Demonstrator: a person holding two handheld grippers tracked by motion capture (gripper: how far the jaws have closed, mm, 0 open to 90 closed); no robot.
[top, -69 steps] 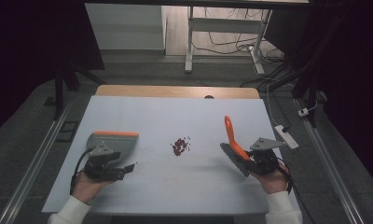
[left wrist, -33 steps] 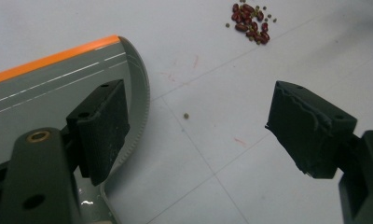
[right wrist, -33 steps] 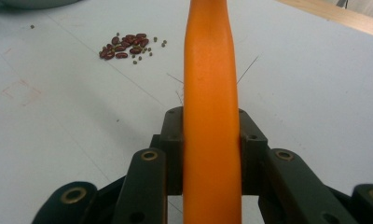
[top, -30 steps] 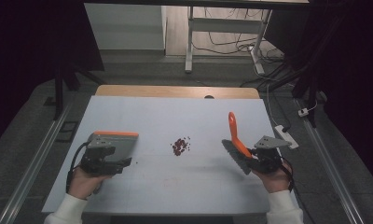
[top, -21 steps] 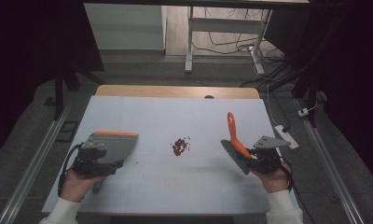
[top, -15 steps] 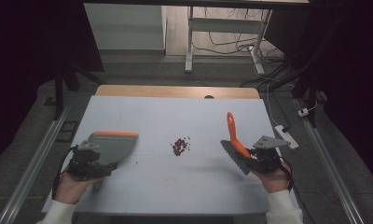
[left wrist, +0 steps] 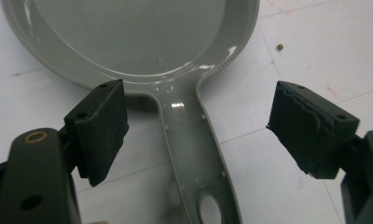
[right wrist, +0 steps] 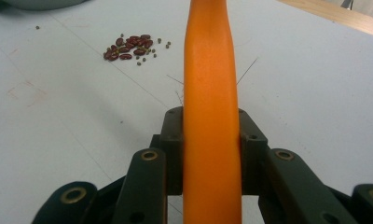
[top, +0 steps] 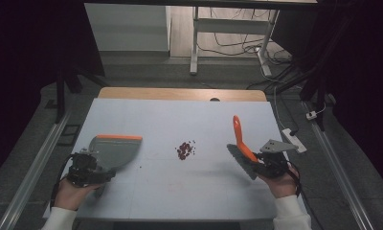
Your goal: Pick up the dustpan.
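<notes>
Two tools frame the table (top: 146,110) from the high view: a grey dustpan (top: 114,149) lies flat at left, its orange lip away from the person, just ahead of the left gripper (top: 101,175); the right gripper (top: 254,163) holds an orange brush (top: 238,139), handle tilted up and away. Spilled beans (top: 185,149) lie between them.

Left gripper view: jaws spread wide, the dustpan handle (left wrist: 194,154) running straight toward the camera between them, seemingly untouched.

Right gripper view: jaws clamped on the brush handle (right wrist: 211,130), beans (right wrist: 128,47) ahead to the left.
</notes>
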